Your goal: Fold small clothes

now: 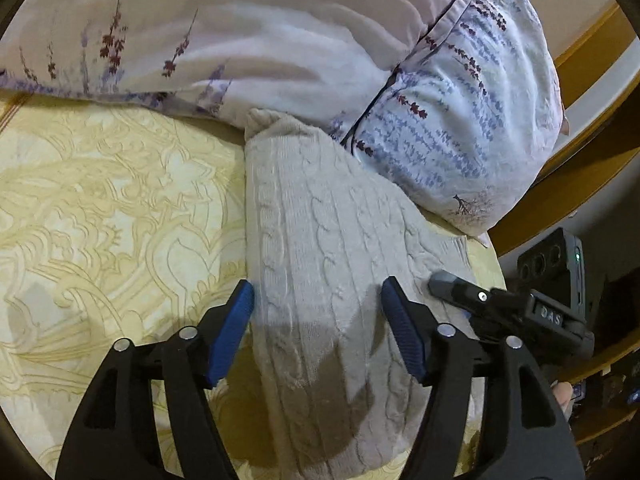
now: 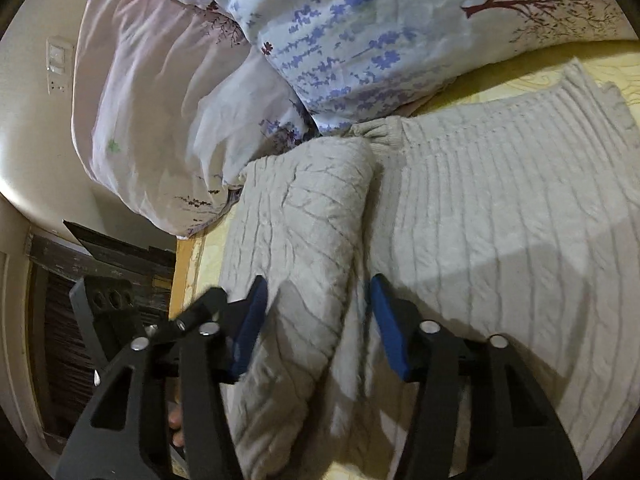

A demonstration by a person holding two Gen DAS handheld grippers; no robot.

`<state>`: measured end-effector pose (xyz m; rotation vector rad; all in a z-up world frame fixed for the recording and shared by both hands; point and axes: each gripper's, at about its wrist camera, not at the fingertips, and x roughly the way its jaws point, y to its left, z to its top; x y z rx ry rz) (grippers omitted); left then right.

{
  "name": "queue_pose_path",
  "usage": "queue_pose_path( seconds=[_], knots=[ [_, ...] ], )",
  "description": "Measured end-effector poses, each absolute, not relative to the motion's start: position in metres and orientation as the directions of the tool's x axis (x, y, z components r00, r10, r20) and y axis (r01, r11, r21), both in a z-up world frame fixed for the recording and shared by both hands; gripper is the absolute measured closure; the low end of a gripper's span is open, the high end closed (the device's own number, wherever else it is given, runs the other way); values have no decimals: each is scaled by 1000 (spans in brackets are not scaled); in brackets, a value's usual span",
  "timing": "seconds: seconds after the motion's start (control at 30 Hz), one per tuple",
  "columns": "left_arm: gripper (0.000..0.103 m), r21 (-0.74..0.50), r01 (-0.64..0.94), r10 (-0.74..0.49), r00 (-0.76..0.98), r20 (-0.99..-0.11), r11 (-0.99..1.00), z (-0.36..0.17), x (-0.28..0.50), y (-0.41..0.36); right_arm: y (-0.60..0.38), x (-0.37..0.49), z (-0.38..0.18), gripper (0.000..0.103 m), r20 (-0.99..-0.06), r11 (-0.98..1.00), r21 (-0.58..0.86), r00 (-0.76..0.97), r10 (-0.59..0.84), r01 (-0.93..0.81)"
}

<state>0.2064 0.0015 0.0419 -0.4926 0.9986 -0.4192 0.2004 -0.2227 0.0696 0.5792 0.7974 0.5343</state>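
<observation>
A cream cable-knit sweater [image 1: 320,240] lies on the yellow patterned bedspread [image 1: 100,208], folded into a long strip in the left wrist view. My left gripper [image 1: 318,312] hangs over its near part, open, with the blue pads [image 1: 234,324] standing on either side of the strip and clear of it. In the right wrist view the sweater [image 2: 500,208] spreads wide to the right, with a rolled fold [image 2: 316,240] rising from it. My right gripper [image 2: 318,320] straddles that fold; the left pad [image 2: 250,328] is against it, the right pad stands off, so it is open. The right gripper's body [image 1: 520,312] shows beside the sweater's right edge.
A floral duvet and pillows [image 1: 440,120] are heaped along the far side, touching the sweater's far end [image 2: 340,40]. The wooden bed frame [image 1: 580,184] and the mattress edge [image 2: 184,272] are close by, with dark furniture beyond. Bare bedspread lies to the left of the strip.
</observation>
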Motion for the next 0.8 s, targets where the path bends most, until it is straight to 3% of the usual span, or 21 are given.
queue_pose_path(
  seconds=[0.07,0.1,0.2,0.37,0.8],
  knots=[
    [32,-568,114,-546,479,-687,815,41,207,1,-220,205,69,68,-498,720,659,592,634,-216],
    [31,-569,114,-547,479,-687,814,41,206,0,-222,205,67,80,-502,726,651,592,631,-222],
    [28,-575,113,-552,475,-685,811,41,207,-1,-219,202,70,86,-483,738,625,618,621,-254],
    [25,-602,114,-576,473,-666,790,44,205,-1,-226,185,95,88,-440,766,571,677,590,-297],
    [25,-621,150,-616,431,-659,769,43,198,-34,-289,148,107,88,-496,877,438,760,421,-199]
  ],
)
